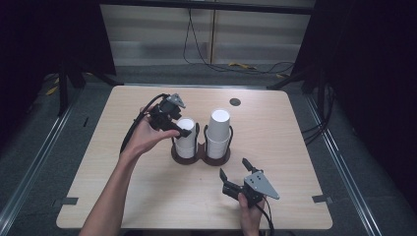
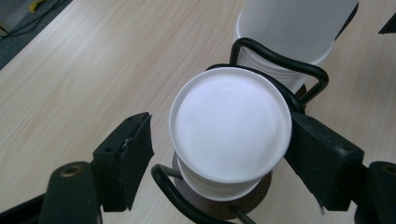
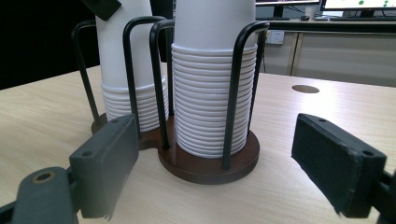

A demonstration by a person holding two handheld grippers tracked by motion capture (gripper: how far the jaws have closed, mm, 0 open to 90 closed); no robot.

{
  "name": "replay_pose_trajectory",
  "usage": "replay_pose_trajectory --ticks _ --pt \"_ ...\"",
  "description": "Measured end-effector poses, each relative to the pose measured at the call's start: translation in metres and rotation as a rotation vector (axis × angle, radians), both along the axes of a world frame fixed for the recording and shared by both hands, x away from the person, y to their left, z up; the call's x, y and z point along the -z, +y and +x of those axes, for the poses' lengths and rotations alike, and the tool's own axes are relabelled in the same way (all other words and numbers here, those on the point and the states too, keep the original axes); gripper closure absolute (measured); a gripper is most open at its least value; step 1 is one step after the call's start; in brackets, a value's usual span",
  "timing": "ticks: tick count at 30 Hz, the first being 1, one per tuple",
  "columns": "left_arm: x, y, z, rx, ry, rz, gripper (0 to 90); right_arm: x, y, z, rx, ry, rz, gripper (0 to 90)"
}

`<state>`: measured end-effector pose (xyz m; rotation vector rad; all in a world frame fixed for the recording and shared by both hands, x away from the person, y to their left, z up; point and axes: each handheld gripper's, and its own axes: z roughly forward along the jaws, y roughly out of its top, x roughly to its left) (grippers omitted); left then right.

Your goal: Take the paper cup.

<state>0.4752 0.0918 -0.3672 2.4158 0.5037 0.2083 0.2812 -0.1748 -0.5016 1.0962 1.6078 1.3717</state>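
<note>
A dark wooden holder (image 1: 200, 156) with black wire loops carries two stacks of upturned white paper cups. My left gripper (image 1: 179, 129) is open at the top of the left stack (image 1: 186, 140). In the left gripper view the top cup (image 2: 231, 135) lies between the jaws; the right one is at its rim and the left one stands apart. The taller right stack (image 1: 219, 130) rises beside it. My right gripper (image 1: 233, 168) is open low over the table, in front of the holder. The right gripper view faces the right stack (image 3: 210, 93) and the base (image 3: 210, 165) from a short distance.
The wooden table (image 1: 123, 187) has a round cable hole (image 1: 235, 102) behind the holder. Dark tape marks sit at its front corners (image 1: 322, 199). Cables lie on the floor (image 1: 231, 66) beyond the far edge. Bare tabletop lies left and right of the holder.
</note>
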Motion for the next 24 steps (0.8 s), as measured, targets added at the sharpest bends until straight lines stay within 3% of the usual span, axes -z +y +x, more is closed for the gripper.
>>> replay_pose_trajectory --ticks 5,10,11,17,19,22,24 --pt "0.002 -0.003 0.006 0.014 0.042 0.013 23.4 0.0 0.0 0.0 -0.001 -0.001 -0.004 14.4" --pt "0.003 -0.005 0.008 0.025 0.054 0.016 25.3 0.0 0.0 0.0 -0.005 0.002 -0.005 14.5" --pt "0.003 -0.005 0.009 0.041 0.053 0.035 25.2 0.0 0.0 0.0 -0.006 0.003 -0.004 14.5" --pt "0.006 -0.012 0.01 0.032 0.062 0.037 24.3 0.0 0.0 0.0 -0.006 0.006 -0.004 14.5" --pt "0.007 -0.014 0.011 0.052 0.068 0.061 24.4 0.0 0.0 0.0 -0.005 0.005 -0.005 14.5" --pt "0.008 -0.013 0.013 0.027 0.082 0.047 25.4 0.0 0.0 0.0 -0.007 0.006 -0.004 14.5" --pt "0.009 -0.014 0.014 0.049 0.087 0.066 26.9 0.0 0.0 0.0 -0.009 0.009 -0.002 14.5"
